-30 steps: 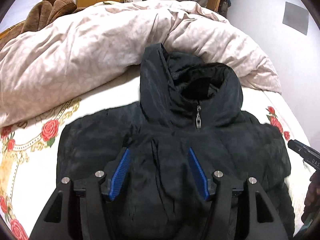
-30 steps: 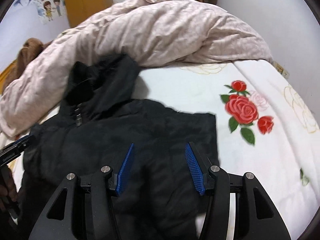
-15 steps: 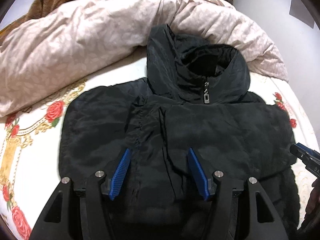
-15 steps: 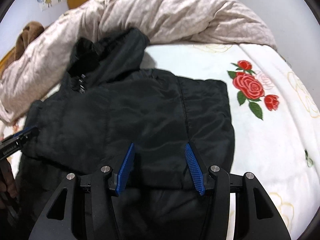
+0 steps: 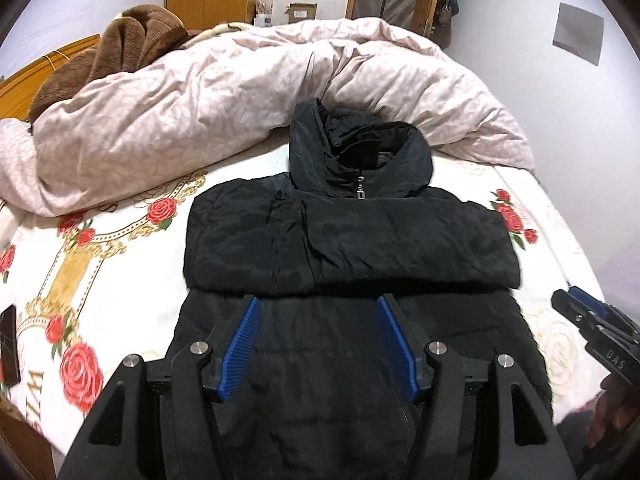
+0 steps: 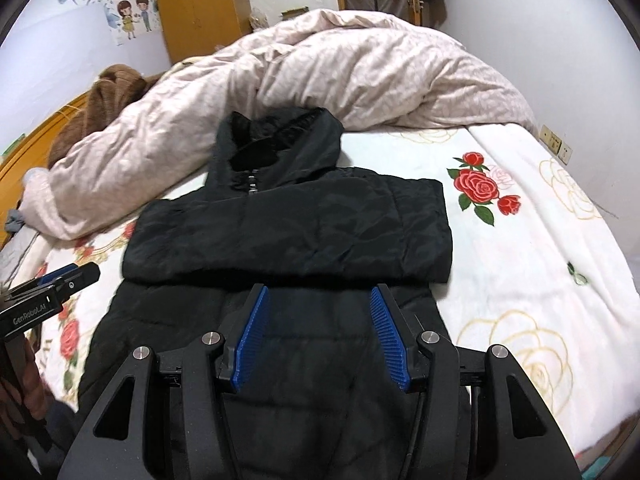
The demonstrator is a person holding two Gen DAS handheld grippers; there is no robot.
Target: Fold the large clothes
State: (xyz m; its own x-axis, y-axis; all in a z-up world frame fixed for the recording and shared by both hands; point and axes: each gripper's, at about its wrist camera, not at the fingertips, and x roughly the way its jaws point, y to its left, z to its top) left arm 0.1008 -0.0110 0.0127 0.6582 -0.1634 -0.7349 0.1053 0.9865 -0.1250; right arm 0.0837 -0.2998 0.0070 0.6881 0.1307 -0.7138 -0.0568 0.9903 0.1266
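Observation:
A black hooded puffer jacket (image 5: 348,240) lies front up on the bed, hood toward the duvet, both sleeves folded across the chest. It also shows in the right wrist view (image 6: 292,224). My left gripper (image 5: 318,312) is open and empty, held above the jacket's lower body. My right gripper (image 6: 318,300) is open and empty, above the lower body too. The right gripper shows at the right edge of the left wrist view (image 5: 592,324); the left gripper shows at the left edge of the right wrist view (image 6: 52,284).
A rumpled pink duvet (image 5: 240,92) is piled along the far side of the bed. A brown plush blanket (image 5: 120,48) lies behind it. The rose-print sheet (image 6: 520,240) is bare right of the jacket. A dark phone (image 5: 9,344) lies at the left edge.
Both grippers have pulled back and up from the jacket's chest toward its hem, staying open. The jacket now lies still with its sleeves folded across.

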